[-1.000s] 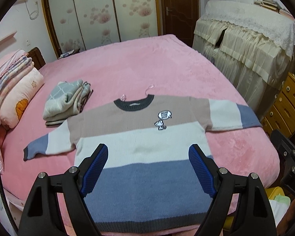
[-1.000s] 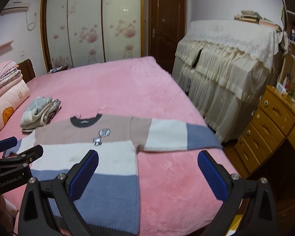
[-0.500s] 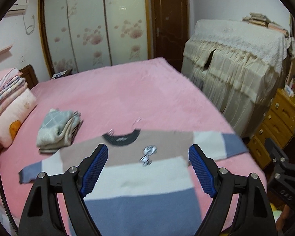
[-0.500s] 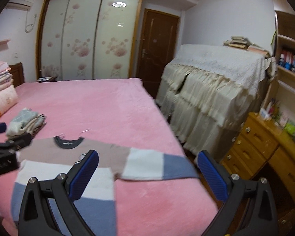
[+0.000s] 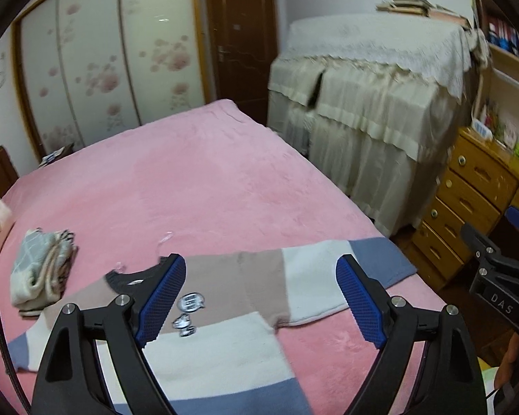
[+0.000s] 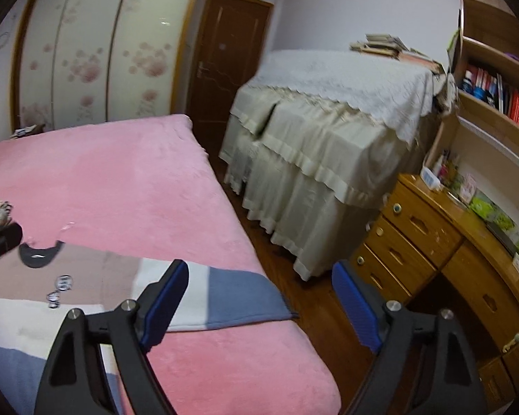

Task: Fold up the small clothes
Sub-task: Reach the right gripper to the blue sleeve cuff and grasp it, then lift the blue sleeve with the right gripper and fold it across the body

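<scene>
Pink plush blanket (image 5: 207, 190) covering the bed; on it, one striped knit sweater (image 5: 231, 346) laid flat, front up, bands of taupe, cream and blue, dark collar, small cartoon patch (image 5: 189, 302) on the chest. One sleeve (image 6: 225, 297) stretched toward the bed's edge, blue cuff outermost.
Folded clothes, one stack (image 5: 39, 269), beside the sweater's far shoulder, apart from it.
Left gripper (image 5: 259, 301): blue pads spread wide and opening, nothing between them; held above the sweater's chest and sleeve root. A second ago it looked over the whole garment, hem included; now the view has swung toward the sleeve side and the hem is cut off.
Right gripper (image 6: 259, 302): jaws wide but closing, empty; hovering over the sleeve cuff and the floor beyond the bed edge. Earlier it faced the sweater's body; now it faces the wooden drawer unit (image 6: 425, 242) and draped furniture (image 6: 328, 138).
</scene>
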